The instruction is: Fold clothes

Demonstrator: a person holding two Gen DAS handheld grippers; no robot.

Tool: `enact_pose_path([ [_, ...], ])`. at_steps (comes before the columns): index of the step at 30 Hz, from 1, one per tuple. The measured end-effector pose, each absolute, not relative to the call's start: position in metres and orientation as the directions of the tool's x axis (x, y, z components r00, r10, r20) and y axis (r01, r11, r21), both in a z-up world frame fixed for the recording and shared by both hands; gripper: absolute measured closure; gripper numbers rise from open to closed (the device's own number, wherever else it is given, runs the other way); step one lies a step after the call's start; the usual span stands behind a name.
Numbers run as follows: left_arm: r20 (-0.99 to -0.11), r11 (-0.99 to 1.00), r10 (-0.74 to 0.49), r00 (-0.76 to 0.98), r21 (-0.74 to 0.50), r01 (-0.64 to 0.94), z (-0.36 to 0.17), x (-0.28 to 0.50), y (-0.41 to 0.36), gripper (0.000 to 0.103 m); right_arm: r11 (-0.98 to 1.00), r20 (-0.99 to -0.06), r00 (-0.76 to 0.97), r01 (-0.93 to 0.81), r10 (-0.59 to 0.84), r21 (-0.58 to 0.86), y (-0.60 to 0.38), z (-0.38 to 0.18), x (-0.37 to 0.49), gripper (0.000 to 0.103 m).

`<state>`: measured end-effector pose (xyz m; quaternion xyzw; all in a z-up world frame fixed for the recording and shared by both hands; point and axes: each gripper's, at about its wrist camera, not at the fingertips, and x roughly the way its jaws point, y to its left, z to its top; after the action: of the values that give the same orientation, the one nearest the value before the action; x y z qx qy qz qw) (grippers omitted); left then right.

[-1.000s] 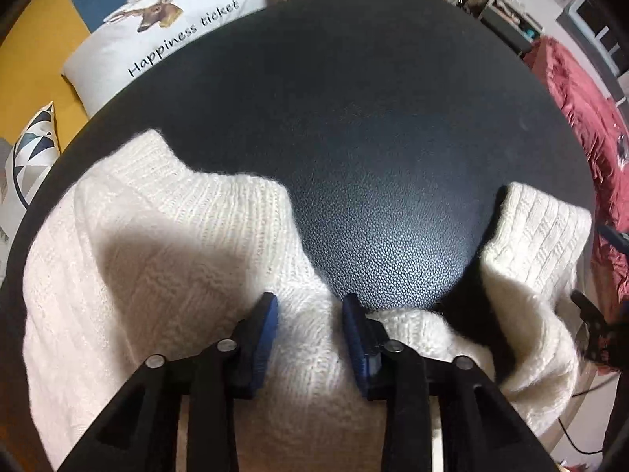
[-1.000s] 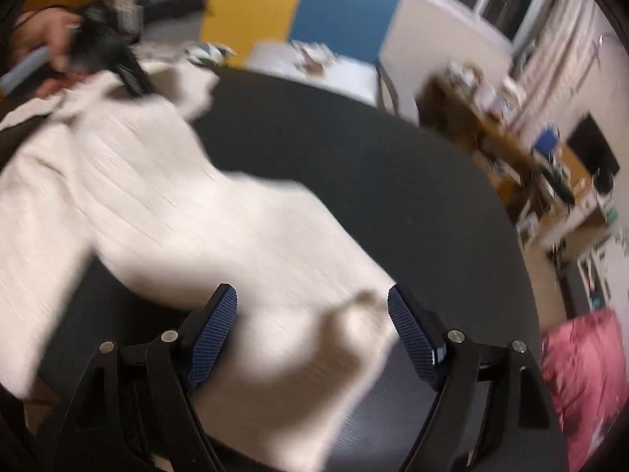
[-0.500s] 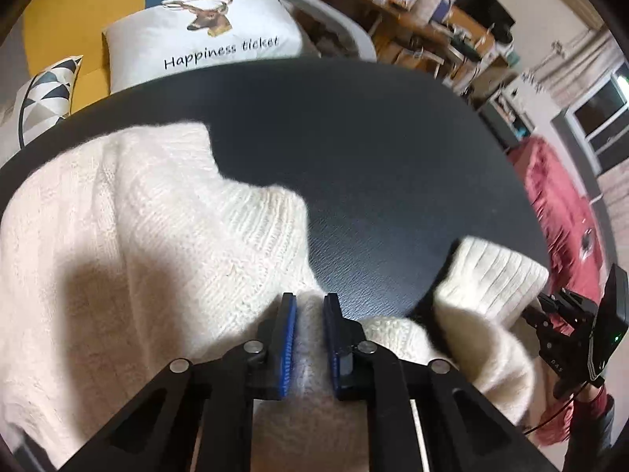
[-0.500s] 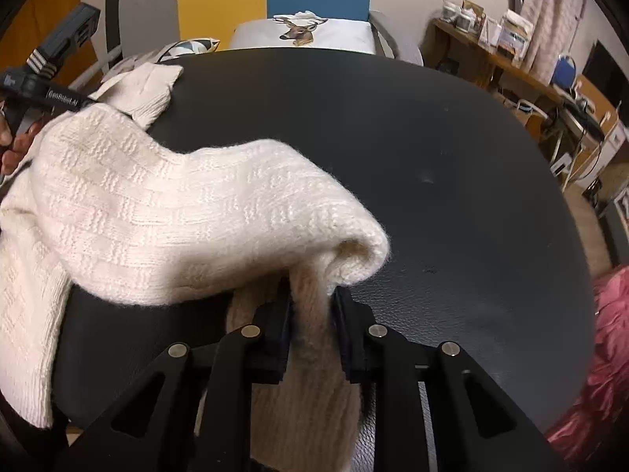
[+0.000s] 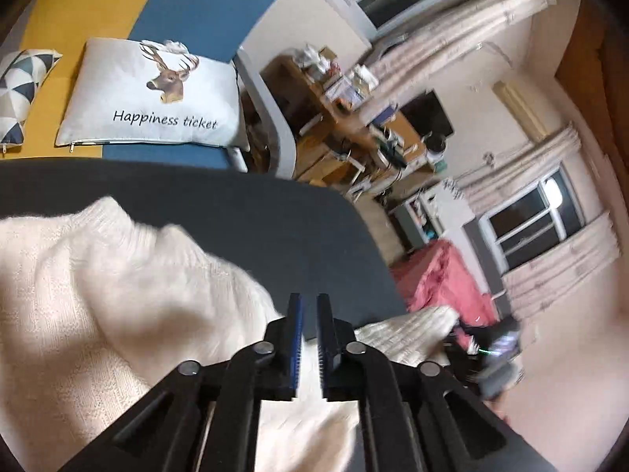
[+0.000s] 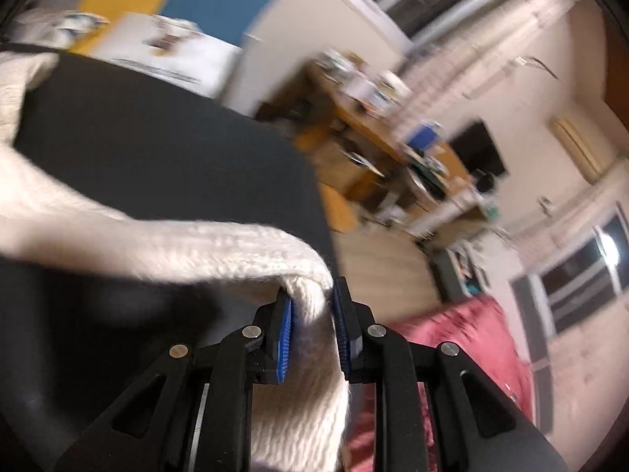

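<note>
Sweater (image 6: 220,251) pinched between right fingers (image 6: 284,338); deer pillow (image 5: 153,98) sharp left view only.

Cream knit sweater (image 5: 98,314) on a black counter (image 5: 236,212), white deer-print pillow (image 5: 157,98), blue gripper pads (image 6: 285,338), red blanket (image 5: 444,279).

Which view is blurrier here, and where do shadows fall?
Right wrist view: heavy motion smear over the deer pillow and desk; tongs stay sharp. Left wrist view: pillow text crisp, sweater softly blurred, shadowed in its folds.
</note>
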<state>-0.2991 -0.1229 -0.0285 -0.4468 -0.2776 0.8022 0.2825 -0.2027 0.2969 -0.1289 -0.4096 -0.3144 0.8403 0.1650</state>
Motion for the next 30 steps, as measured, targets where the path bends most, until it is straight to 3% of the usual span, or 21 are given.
enact_pose_path([
  [2, -0.573, -0.703, 0.68, -0.456, -0.686, -0.187, -0.031, -0.295, -0.134, 0.091, -0.732, -0.583, -0.557, -0.07, 0.592, -0.677, 0.321, -0.14, -0.224, 0.08],
  [5, -0.665, -0.785, 0.592, -0.455, -0.604, -0.139, -0.053, -0.277, -0.157, 0.091, -0.81, -0.688, -0.484, -0.081, 0.541, -0.58, 0.344, -0.163, -0.238, 0.069],
  [8, -0.748, -0.86, 0.483, -0.455, -0.502, -0.088, -0.075, -0.24, -0.186, 0.091, -0.839, -0.684, -0.531, -0.101, 0.5, -0.535, 0.338, -0.155, -0.226, 0.054],
  [11, -0.775, -0.887, 0.407, -0.484, -0.462, -0.006, -0.102, -0.199, -0.215, 0.091, -0.865, -0.664, -0.61, -0.07, 0.431, -0.497, 0.315, -0.14, -0.205, 0.047],
  [15, -0.775, -0.867, 0.351, -0.526, -0.482, 0.131, -0.132, -0.145, -0.257, 0.091, -0.962, -0.737, -0.672, 0.154, 0.066, -0.226, 0.262, -0.108, -0.159, 0.046],
  [19, -0.737, -0.798, 0.355, -0.576, -0.559, 0.225, -0.147, -0.097, -0.28, 0.091, -0.903, -0.732, -0.597, 0.425, -0.329, 0.06, 0.194, -0.095, -0.119, 0.04],
  [23, -0.755, -0.834, 0.341, -0.56, -0.518, 0.19, -0.15, -0.073, -0.271, 0.09, -0.809, -0.797, -0.402, 0.562, -0.45, 0.174, 0.126, -0.129, -0.105, 0.04],
  [25, -0.783, -0.87, 0.327, -0.528, -0.468, 0.155, -0.154, -0.065, -0.262, 0.091, -0.824, -0.88, -0.31, 0.549, -0.36, 0.144, 0.108, -0.161, -0.108, 0.04],
  [27, -0.803, -0.912, 0.278, -0.527, -0.394, 0.118, -0.153, -0.058, -0.257, 0.091, -0.859, -0.944, -0.281, 0.511, -0.171, 0.003, 0.108, -0.198, -0.115, 0.04],
  [28, -0.813, -0.926, 0.259, -0.522, -0.363, 0.105, -0.151, -0.057, -0.255, 0.092, -0.865, -0.947, -0.285, 0.501, -0.151, -0.013, 0.115, -0.204, -0.118, 0.036],
  [30, -0.827, -0.949, 0.209, -0.523, -0.299, 0.094, -0.151, -0.061, -0.252, 0.096, -0.88, -0.944, -0.303, 0.474, -0.127, -0.033, 0.132, -0.209, -0.124, 0.016],
])
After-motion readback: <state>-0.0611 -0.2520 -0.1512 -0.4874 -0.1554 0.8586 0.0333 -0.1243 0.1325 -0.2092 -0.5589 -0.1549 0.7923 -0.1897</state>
